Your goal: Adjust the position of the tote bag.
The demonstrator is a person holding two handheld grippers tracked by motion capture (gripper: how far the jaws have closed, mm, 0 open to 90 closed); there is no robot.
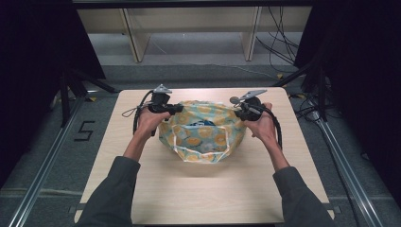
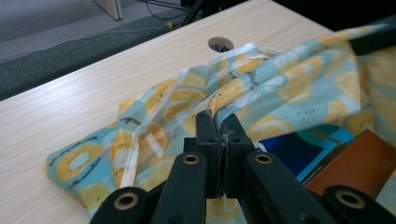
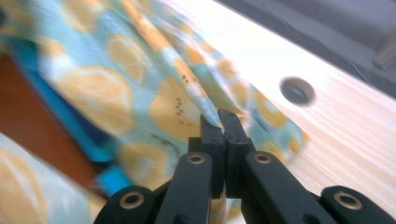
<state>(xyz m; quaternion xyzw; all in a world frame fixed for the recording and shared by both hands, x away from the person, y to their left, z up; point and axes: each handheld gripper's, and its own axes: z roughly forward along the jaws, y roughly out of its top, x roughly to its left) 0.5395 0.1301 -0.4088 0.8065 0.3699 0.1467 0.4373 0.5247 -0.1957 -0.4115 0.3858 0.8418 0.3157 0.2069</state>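
A teal cloth bag (image 1: 203, 135) printed with yellow lemon slices lies in the middle of the wooden table (image 1: 142, 189), its mouth pulled wide. My left gripper (image 1: 177, 109) is shut on the bag's left rim; in the left gripper view the jaws (image 2: 217, 119) pinch a fold of the cloth (image 2: 289, 88). At the bag's right rim my right gripper (image 1: 238, 113) is also shut, its tips (image 3: 219, 116) clamping the fabric (image 3: 116, 88). Inside the bag lie a flat blue item (image 2: 289, 154) and a brown one (image 2: 359, 163).
A round cable hole (image 2: 220, 44) sits in the tabletop near the far edge. Wooden shelf legs (image 1: 135, 42) and loose cables (image 1: 279, 42) are on the floor behind. Black stands and metal rails (image 1: 47, 161) flank the table.
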